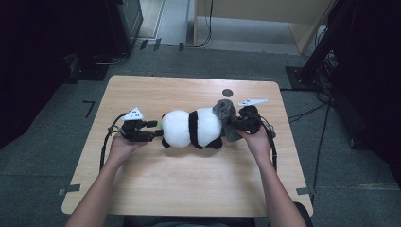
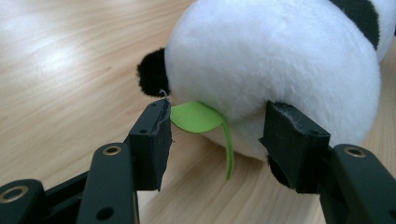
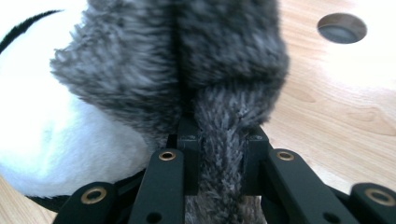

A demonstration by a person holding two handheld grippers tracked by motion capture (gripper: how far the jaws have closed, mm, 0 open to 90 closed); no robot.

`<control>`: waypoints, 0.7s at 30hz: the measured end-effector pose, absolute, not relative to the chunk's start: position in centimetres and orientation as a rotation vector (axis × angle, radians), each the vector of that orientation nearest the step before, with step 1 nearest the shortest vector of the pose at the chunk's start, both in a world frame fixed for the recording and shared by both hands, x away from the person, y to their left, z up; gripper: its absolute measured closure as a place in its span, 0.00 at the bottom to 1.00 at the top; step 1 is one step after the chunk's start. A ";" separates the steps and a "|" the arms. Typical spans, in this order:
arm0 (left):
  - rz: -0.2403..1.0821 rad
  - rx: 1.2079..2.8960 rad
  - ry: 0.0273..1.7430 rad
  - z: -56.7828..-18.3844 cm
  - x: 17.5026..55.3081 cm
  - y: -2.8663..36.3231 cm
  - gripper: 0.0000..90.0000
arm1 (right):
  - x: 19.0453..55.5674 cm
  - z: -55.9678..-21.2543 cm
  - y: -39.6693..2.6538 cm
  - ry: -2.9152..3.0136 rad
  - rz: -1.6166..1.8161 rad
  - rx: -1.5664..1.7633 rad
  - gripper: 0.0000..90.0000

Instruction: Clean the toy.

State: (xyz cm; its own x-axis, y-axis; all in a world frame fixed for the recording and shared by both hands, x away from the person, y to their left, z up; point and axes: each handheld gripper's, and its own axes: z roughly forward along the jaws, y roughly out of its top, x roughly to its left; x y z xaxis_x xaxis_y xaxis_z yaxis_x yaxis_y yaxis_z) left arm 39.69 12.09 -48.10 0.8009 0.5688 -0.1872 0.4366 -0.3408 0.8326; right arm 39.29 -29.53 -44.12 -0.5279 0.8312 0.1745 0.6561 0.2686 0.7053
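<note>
near the middle of the table (image 1: 189, 189) lies a white-and-black plush panda (image 1: 191, 127) wearing grey fur (image 3: 187, 70); right claw (image 3: 219, 163) pinches the fur, left claw (image 2: 219, 140) gapes around its green leaf (image 2: 198, 117).

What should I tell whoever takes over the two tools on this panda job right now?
Right tool: shut on the grey furry piece, pinching a fold of it at the panda's right end.
Left tool: jaws apart at the toy's other end, straddling the green leaf; one pad is near the leaf, the other lies against the white plush; no grip yet.
Plush panda: lying on its side mid-table.
Done: grey piece secured by the right tool.
Left, probably: bring the left tool onto the panda's end or leaf, then work the grey piece while the toy is steadied.
</note>
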 end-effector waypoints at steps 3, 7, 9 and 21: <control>0.114 1.966 0.711 -48.6 40.0 11.8 0.51 | 39.5 -44.6 -29.1 2.339 1.134 1.387 0.87; 0.130 1.961 0.681 -48.9 40.0 11.6 0.48 | 40.0 -45.0 -28.8 2.344 1.174 1.428 0.87; 0.157 1.964 0.672 -49.0 40.0 11.5 0.33 | 40.2 -45.1 -28.9 2.344 1.189 1.435 0.88; 0.024 1.977 0.393 -48.7 37.9 8.7 0.00 | 39.7 -44.3 -27.1 2.336 1.125 1.352 0.90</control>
